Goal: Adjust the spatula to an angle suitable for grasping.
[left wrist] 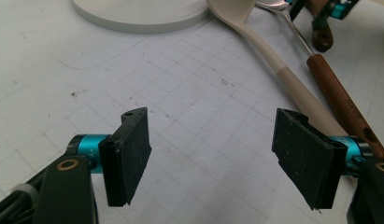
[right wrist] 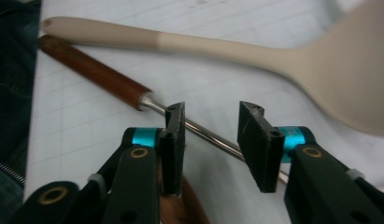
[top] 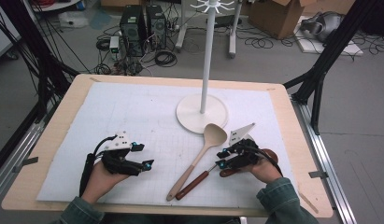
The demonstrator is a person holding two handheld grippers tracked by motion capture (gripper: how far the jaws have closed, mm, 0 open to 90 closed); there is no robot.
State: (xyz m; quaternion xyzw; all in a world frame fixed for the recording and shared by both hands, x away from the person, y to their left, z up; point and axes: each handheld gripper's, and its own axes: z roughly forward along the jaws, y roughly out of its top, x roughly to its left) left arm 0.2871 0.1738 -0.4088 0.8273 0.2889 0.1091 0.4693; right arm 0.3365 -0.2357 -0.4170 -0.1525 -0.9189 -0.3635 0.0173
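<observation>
White mat (top: 133,121); both tools gaping, right tool (right wrist: 210,140) astride wood-handled utensil's (right wrist: 96,74) metal shank.

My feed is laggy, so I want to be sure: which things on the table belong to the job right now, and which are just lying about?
In the job:
- right hand-held gripper, jaws apart over the metal shank
- wooden-handled utensil
- beige spoon beside it

Lying about:
- white stand, hooks on top
- left hand-held gripper, open over the bare mat
- computer towers and cardboard box on the floor
</observation>
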